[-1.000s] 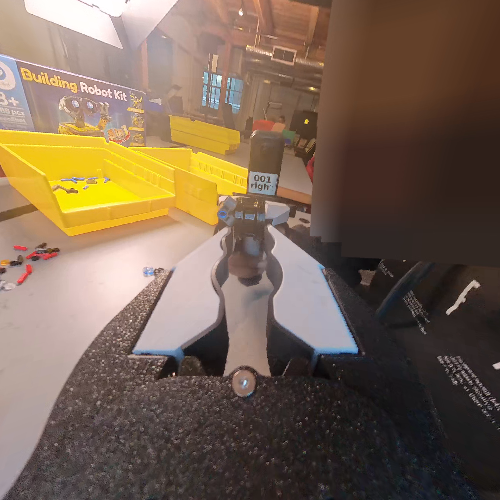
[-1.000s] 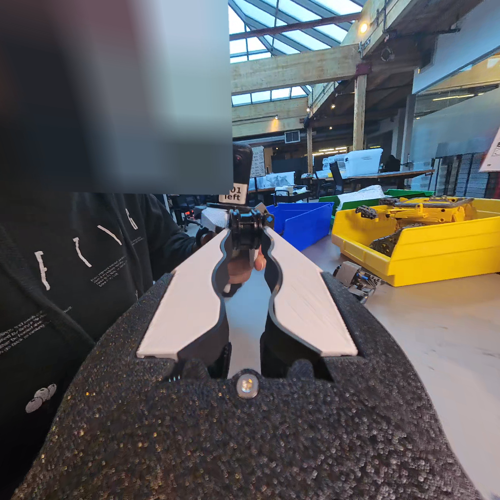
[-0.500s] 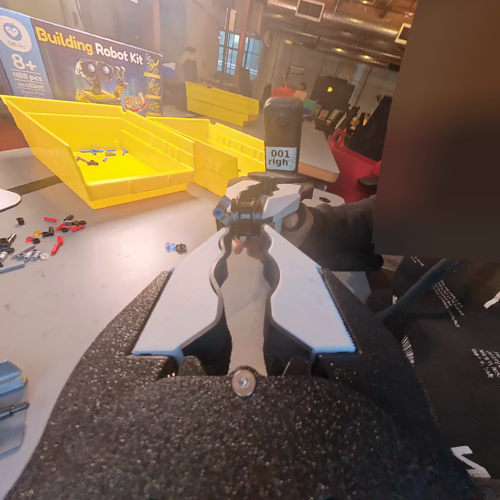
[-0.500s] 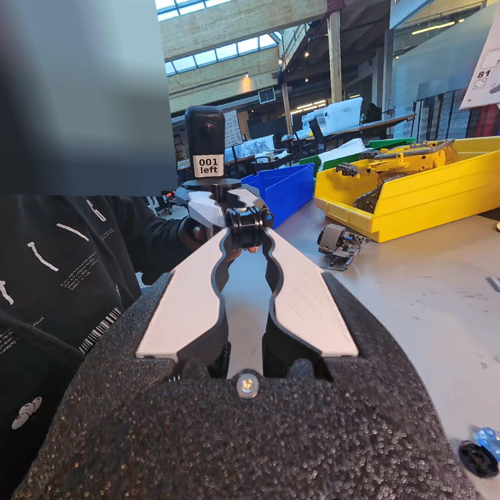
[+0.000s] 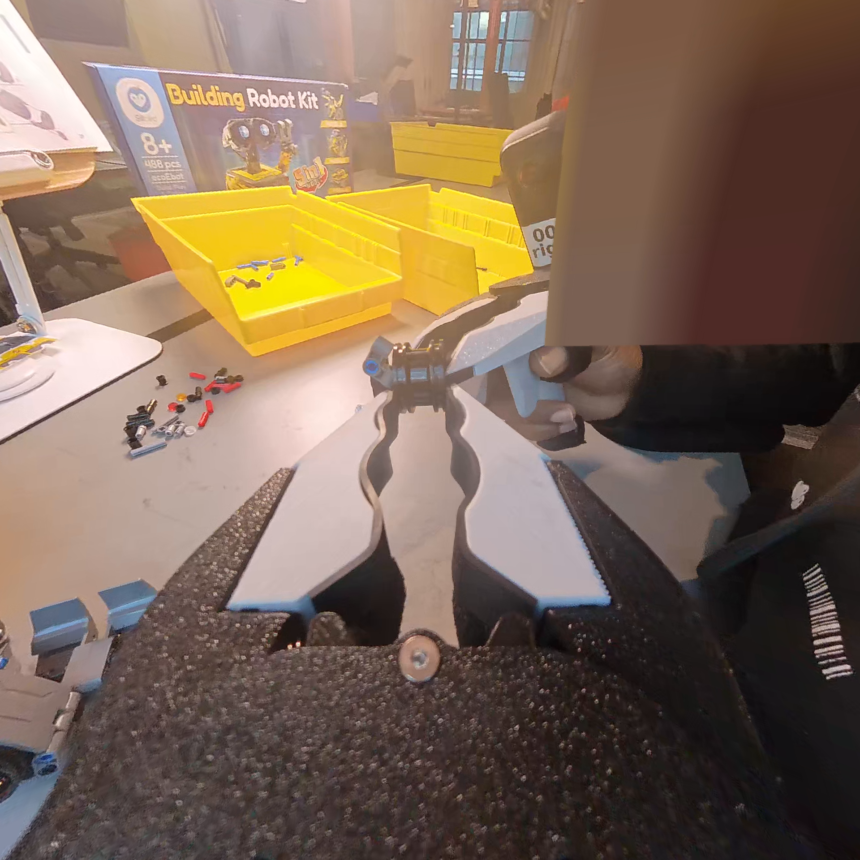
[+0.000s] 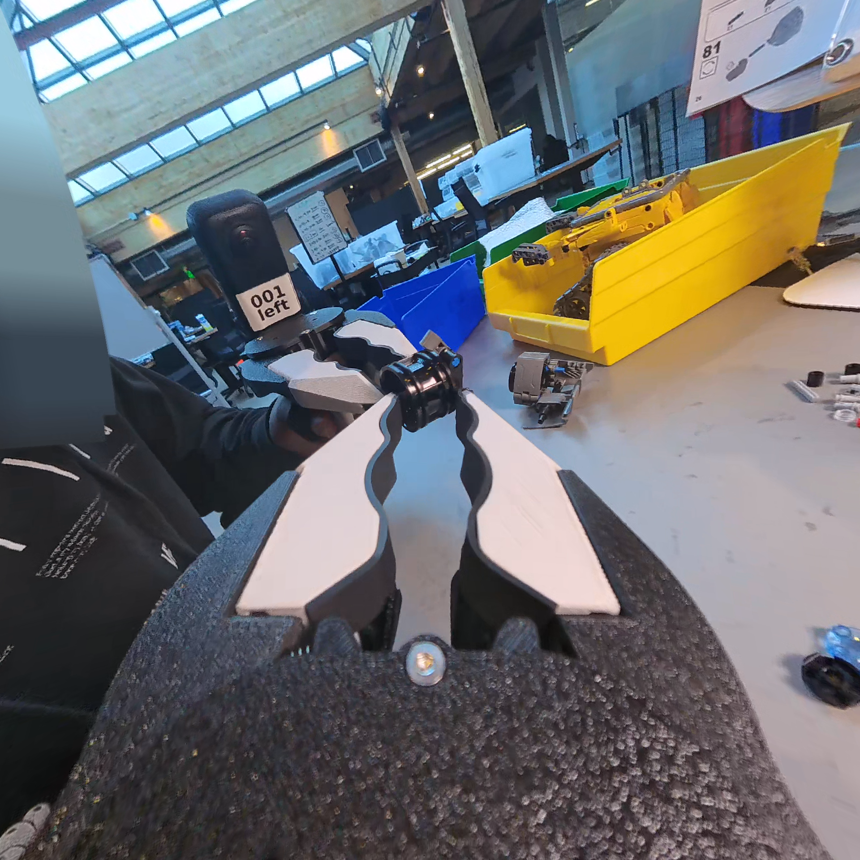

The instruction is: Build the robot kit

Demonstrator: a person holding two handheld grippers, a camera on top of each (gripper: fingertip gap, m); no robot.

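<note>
- Both pairs of tongs have swung lower toward the grey surface [image 5: 93,502], meeting tip to tip.
- Left tongs [image 5: 421,395] and right tongs [image 6: 426,395] each pinch the same small black ribbed wheel piece [image 6: 426,388], held above the surface.
- Loose small parts [image 5: 186,409] and a yellow bin [image 5: 279,270] sit beyond.
- Judged: keeping both grips steady and aligned avoids twisting the piece.

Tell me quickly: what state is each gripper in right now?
Left gripper: shut on the small black ribbed part, gripped at the tips of its fingers.
Right gripper: shut on the same black ribbed part, from the opposite side.
</note>
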